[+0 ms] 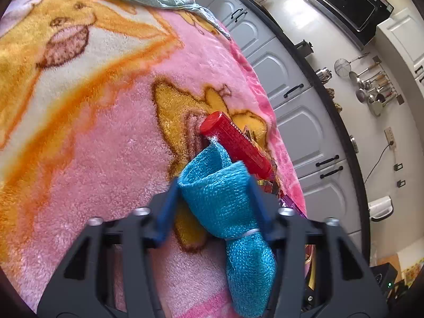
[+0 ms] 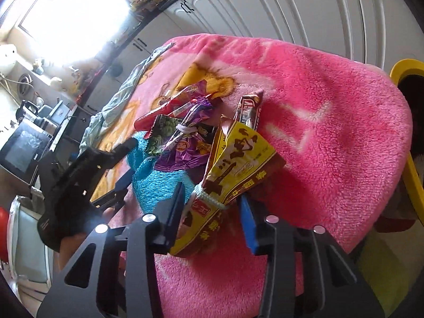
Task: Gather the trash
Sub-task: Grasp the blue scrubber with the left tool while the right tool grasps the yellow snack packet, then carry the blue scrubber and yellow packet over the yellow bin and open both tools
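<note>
Left wrist – pink blanket; grey cabinets beyond.

Turquoise cloth, red tube, yellow-brown wrapper, pink-orange blanket.

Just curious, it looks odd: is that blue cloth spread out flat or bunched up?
Bunched up. The blue cloth is rolled into a bundle, cinched by a white band, with the left gripper closed on it.
</note>
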